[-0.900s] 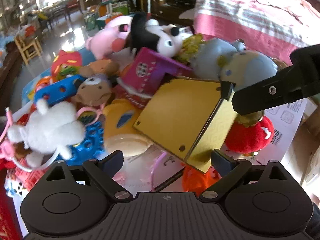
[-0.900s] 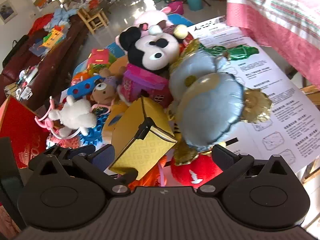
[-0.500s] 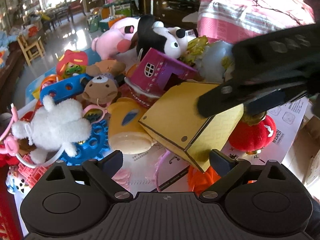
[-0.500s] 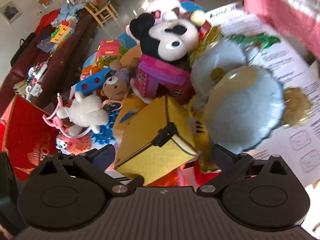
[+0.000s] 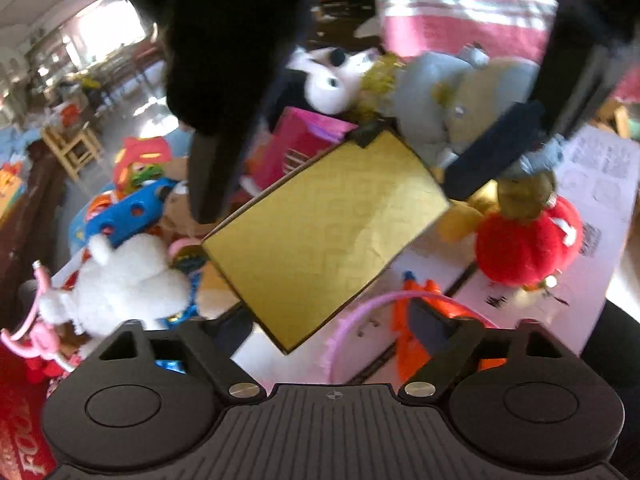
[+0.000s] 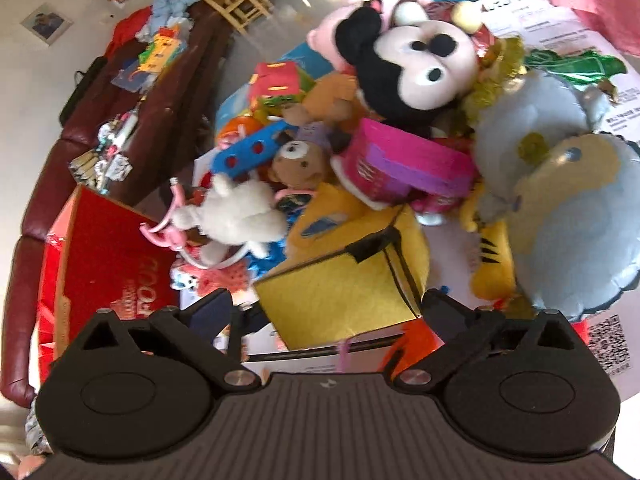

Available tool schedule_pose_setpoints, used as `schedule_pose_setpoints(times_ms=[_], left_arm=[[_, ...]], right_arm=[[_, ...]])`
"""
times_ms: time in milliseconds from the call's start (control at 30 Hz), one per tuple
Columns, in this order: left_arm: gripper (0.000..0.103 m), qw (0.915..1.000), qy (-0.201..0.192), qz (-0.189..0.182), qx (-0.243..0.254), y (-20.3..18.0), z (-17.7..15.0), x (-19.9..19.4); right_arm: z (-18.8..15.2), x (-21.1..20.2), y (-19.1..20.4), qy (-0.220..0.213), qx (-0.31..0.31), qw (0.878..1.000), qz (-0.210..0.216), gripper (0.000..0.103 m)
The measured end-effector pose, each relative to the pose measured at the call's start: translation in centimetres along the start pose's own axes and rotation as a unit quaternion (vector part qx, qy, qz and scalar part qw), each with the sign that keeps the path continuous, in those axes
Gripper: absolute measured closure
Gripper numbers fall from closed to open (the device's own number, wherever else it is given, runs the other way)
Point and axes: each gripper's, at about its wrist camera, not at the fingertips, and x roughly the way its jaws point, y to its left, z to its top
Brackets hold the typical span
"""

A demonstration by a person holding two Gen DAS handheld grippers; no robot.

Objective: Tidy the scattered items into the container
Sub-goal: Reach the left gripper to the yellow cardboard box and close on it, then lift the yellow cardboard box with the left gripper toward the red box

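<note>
A gold cardboard box (image 5: 324,240) with a black tab lies tilted on top of the toy pile. My right gripper (image 5: 336,196) hangs over it, open at its widest, one finger off each end of the box (image 6: 344,300). In the right wrist view the box nearly fills the gap, and no pad clearly presses on it. My left gripper (image 5: 336,326) is open below. The box's lower corner sits between its fingers, with a clear gap to the right fingertip (image 5: 432,320). A red carton (image 6: 100,248) stands at the left.
Toys crowd the printed white sheet (image 5: 600,168): white plush (image 5: 128,280), mouse plush (image 6: 420,64), magenta toy house (image 6: 400,164), grey-blue foil balloon (image 6: 560,208), red plush ball (image 5: 524,240), pink hoop (image 5: 360,312). A brown sofa (image 6: 48,184) lies left and a striped bed (image 5: 460,8) behind.
My right gripper has swung in from the right and come down over the gold box, so its fingers now straddle it. The box has tipped so its broad face shows. The left gripper stays open.
</note>
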Motion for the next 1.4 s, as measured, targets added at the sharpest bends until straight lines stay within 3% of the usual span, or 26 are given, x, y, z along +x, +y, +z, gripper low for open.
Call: schedule_pose_setpoints(times_ms=[67,200,300,567,700,833,967,1200,1400], left_arm=[[0.041,0.9998,-0.002,0.003,-0.021,1.3,0.3,-0.3],[0.050,0.9974,0.007,-0.022,-0.069,4.2,1.3,0.1],[0.042,0.9970,0.006,-0.009,-0.076,5.5,2.3,0.5],[0.042,0.9954,0.000,-0.006,-0.096,7.7,2.8,0.9],[0.042,0.9940,0.003,-0.028,-0.106,8.0,2.7,1.3],[0.041,0.9940,0.004,-0.024,-0.107,8.1,2.2,1.2],[0.040,0.9939,0.004,-0.017,-0.109,8.4,1.4,1.0],[0.039,0.9970,-0.010,-0.022,-0.073,7.0,1.8,1.4],[0.039,0.9979,-0.006,-0.016,-0.062,6.9,2.4,2.3]], right_arm=[[0.1,-0.3,0.4,-0.002,-0.004,1.000,0.009,0.002],[0.7,-0.7,0.5,-0.012,-0.010,1.000,0.021,0.003],[1.3,-0.7,0.1,-0.037,-0.008,0.999,0.011,0.003],[0.6,-0.8,-1.3,-0.096,-0.032,0.994,-0.048,0.007],[-0.3,-0.1,-1.1,-0.093,-0.056,0.992,-0.060,0.013],[-0.5,0.4,0.4,-0.109,-0.092,0.987,-0.078,0.014],[-1.0,1.6,1.6,-0.121,-0.149,0.971,-0.140,0.018],[-2.1,1.0,-0.6,-0.121,-0.139,0.972,-0.148,0.018],[-2.5,1.9,-0.9,-0.118,-0.156,0.966,-0.167,0.030]])
